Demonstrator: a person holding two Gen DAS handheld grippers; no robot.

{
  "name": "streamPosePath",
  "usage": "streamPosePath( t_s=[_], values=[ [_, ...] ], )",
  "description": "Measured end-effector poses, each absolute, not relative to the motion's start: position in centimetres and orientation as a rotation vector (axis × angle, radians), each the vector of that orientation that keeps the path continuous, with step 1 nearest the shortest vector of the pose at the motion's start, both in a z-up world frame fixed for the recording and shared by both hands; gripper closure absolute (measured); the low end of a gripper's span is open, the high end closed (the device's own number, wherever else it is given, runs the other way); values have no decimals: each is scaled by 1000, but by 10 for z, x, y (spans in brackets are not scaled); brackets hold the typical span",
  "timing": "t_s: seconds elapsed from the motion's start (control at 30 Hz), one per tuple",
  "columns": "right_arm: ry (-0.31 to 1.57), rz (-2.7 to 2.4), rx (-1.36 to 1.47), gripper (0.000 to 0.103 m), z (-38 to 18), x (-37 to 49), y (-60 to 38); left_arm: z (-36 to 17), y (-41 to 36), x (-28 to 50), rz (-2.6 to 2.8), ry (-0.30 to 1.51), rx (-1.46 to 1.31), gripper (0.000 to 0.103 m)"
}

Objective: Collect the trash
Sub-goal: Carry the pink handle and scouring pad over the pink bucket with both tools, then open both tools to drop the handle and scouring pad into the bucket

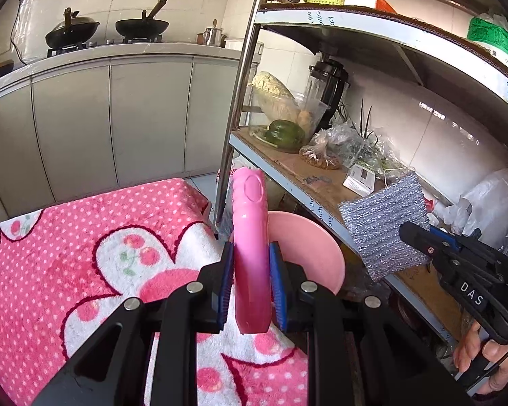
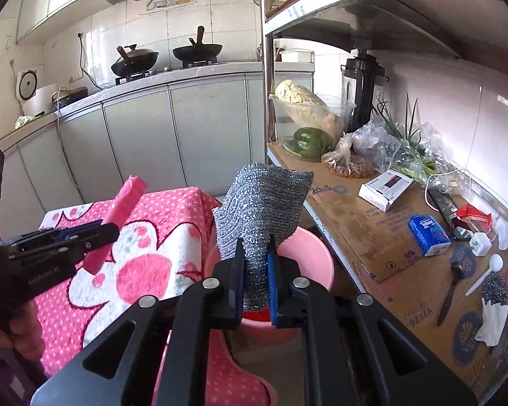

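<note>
The left gripper point(image 1: 251, 289) has its blue pads pinching a pink plastic handle point(image 1: 250, 237), held upright above the edge of a pink flowered cloth point(image 1: 84, 253). The right gripper point(image 2: 256, 284) is pinching a silver scouring cloth point(image 2: 260, 203), held over a pink basin point(image 2: 308, 257) that sits low between the cloth-covered surface and the shelf rack point(image 2: 365, 216). The left wrist view shows the scouring cloth from the side, hanging from the right gripper in front of the shelf edge; it shows only the far rim of the basin. The right wrist view alone shows the near end of the shelf: a blue carton point(image 2: 428, 235), a white box point(image 2: 384, 189), a white spoon point(image 2: 487, 272), a steel scourer ball point(image 2: 494, 287) and crumpled tissue point(image 2: 492, 321) on cardboard lining. Both views show a clear bowl point(image 1: 284, 115) holding cabbage and a green pepper, a blender point(image 1: 328, 84), and two woks point(image 1: 142, 25) on a stove along a tiled wall
</note>
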State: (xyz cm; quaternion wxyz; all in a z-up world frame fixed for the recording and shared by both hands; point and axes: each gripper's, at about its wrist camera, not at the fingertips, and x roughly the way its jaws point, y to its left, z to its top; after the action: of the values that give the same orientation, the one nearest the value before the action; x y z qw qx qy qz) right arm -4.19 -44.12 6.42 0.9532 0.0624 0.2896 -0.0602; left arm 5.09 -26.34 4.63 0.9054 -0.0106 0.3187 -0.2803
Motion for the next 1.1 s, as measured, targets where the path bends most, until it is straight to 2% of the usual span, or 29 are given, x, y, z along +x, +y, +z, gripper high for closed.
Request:
streamPosePath(
  t_s=[1.1],
  values=[
    [810,-228,184,91,-28,46,-490,-28,-362,122,-565,780,76,83]
  ],
)
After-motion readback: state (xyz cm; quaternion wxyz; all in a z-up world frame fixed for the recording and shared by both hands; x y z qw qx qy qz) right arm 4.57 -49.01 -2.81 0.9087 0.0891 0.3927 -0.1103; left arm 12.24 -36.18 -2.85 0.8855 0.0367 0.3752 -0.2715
